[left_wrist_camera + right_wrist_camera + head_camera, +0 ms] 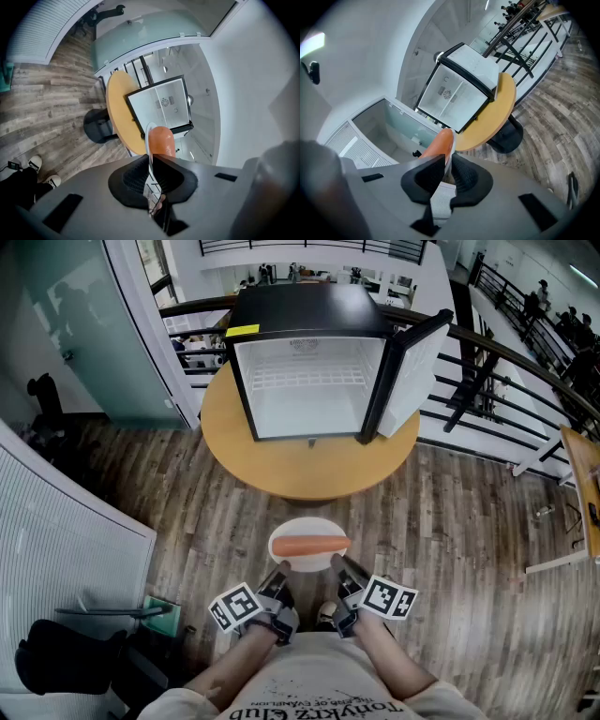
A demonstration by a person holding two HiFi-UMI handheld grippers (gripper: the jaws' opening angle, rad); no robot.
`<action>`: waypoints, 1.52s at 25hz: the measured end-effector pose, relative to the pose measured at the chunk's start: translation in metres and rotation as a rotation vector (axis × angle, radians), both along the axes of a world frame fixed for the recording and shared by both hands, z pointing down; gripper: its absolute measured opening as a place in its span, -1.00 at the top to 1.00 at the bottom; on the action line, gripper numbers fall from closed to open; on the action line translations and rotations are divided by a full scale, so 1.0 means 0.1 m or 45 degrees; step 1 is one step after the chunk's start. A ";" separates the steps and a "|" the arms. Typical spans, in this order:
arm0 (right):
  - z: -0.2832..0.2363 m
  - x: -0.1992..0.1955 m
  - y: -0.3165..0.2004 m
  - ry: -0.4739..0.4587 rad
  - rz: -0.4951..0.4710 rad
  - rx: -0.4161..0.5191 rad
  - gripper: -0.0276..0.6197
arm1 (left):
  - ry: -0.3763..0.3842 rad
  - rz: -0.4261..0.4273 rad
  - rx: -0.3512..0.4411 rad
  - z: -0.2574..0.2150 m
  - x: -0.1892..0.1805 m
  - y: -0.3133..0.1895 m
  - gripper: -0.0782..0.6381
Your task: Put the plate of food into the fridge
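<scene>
Seen from above, a person stands on a wood-plank floor (469, 540) and holds a white plate (298, 526) out in front of the body with two hand-held grippers. One long orange piece of food (309, 546) lies across the middle of the plate. The left gripper (279, 570) grips the near left part of the plate's rim and the right gripper (339, 566) grips the near right part, so the plate hangs in the air between them, above the floor and short of the table. In the left gripper view, the left gripper (152, 164) has its two black jaws clamped on the thin edge of the plate (150, 136), with the food (161, 140) rising just beyond them. In the right gripper view, the right gripper (446, 166) is likewise clamped on the rim of the plate (451, 146), with the food (438, 145) on the plate's left side. Ahead of the person is a round wooden table (309, 470) with a small black fridge (309, 315) standing on it. The fridge door (412, 371) is swung open to the right, and the white inside shows a wire shelf (305, 379) near the top. A yellow sticker (241, 331) sits on the fridge's top left corner. A dark railing (525, 362) runs behind the table.
</scene>
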State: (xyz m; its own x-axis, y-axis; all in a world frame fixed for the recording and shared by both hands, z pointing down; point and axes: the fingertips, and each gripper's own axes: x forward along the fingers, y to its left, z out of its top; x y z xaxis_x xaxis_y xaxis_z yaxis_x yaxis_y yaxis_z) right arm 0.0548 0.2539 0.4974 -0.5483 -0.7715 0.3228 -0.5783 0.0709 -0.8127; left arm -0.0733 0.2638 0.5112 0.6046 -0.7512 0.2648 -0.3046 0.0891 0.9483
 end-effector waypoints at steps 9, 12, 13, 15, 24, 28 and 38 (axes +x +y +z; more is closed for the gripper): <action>0.02 -0.10 0.00 0.006 0.022 -0.003 0.72 | 0.009 0.019 0.002 0.00 -0.10 -0.02 0.67; 0.01 -0.15 0.00 0.013 0.034 0.004 0.72 | -0.003 0.038 0.023 0.01 -0.16 -0.04 0.67; 0.02 -0.17 0.00 0.011 0.040 0.004 0.72 | 0.001 0.040 0.021 0.01 -0.18 -0.05 0.67; 0.03 -0.22 0.01 0.012 0.052 0.002 0.72 | 0.005 0.049 0.019 0.02 -0.22 -0.06 0.67; 0.06 -0.45 0.03 0.009 0.107 -0.009 0.72 | 0.022 0.101 0.003 0.03 -0.45 -0.09 0.67; 0.07 -0.48 0.02 0.013 0.117 -0.014 0.72 | 0.030 0.112 -0.007 0.06 -0.48 -0.09 0.67; 0.18 -0.45 -0.37 0.003 0.107 -0.019 0.73 | 0.028 0.107 -0.022 0.17 -0.45 -0.47 0.67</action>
State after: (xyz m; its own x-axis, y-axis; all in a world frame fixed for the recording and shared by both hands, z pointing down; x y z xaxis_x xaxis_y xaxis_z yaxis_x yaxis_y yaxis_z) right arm 0.0096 0.2173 0.5153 -0.4813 -0.8096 0.3360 -0.5836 0.0099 -0.8120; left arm -0.1183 0.2165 0.5285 0.6708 -0.6932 0.2636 -0.2911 0.0808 0.9533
